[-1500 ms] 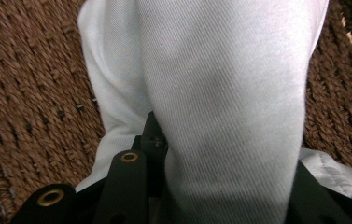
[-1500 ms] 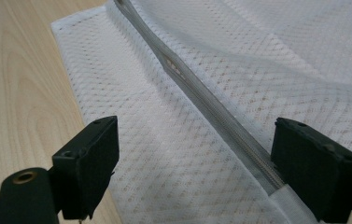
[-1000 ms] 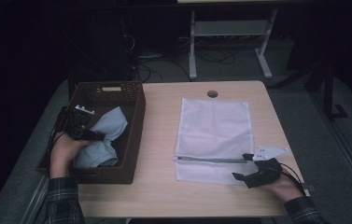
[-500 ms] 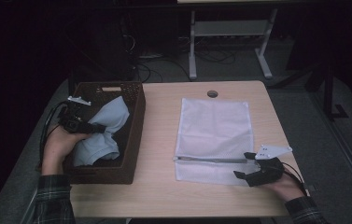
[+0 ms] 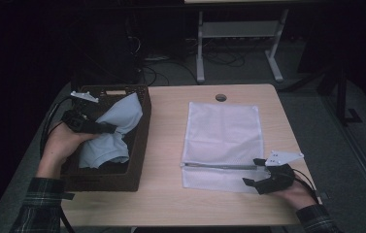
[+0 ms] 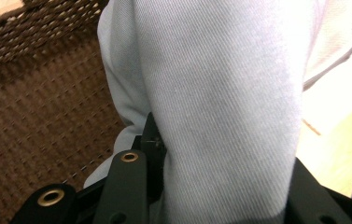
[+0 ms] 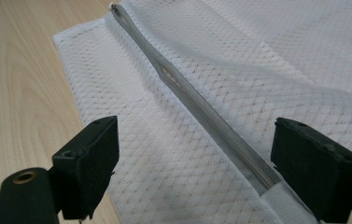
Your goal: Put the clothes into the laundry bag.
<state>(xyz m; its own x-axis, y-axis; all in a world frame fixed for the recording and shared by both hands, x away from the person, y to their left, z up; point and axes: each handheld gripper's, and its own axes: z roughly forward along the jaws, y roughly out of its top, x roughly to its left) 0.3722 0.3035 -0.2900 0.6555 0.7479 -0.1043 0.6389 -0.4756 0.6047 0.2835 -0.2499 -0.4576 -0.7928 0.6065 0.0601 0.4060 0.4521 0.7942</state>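
Note:
A pale blue cloth [image 5: 115, 128] [image 6: 220, 107] rises out of a dark woven basket [image 5: 137, 160] at the table's left. My left gripper [image 5: 107, 128] [image 6: 220, 186] is shut on a thick fold of that cloth and holds it above the basket. On the right lies a flat white mesh bag [image 5: 222, 133] [image 7: 239, 60] with a grey zipper [image 5: 219, 166] [image 7: 201, 107] near its front end. My right gripper [image 5: 252, 172] [image 7: 194, 154] stands open low over the bag's front right corner, its jaws wide on either side of the zipper.
The basket wall [image 6: 33, 93] stands close behind the cloth. Bare wooden tabletop [image 5: 166, 131] lies between basket and bag. A round cable hole [image 5: 221, 97] sits at the table's far edge. Beyond the table stand a metal frame [image 5: 239, 43] and floor cables.
My left gripper has lifted the blue cloth up out of the basket, so more of it stands above the rim. The right gripper has stayed put.

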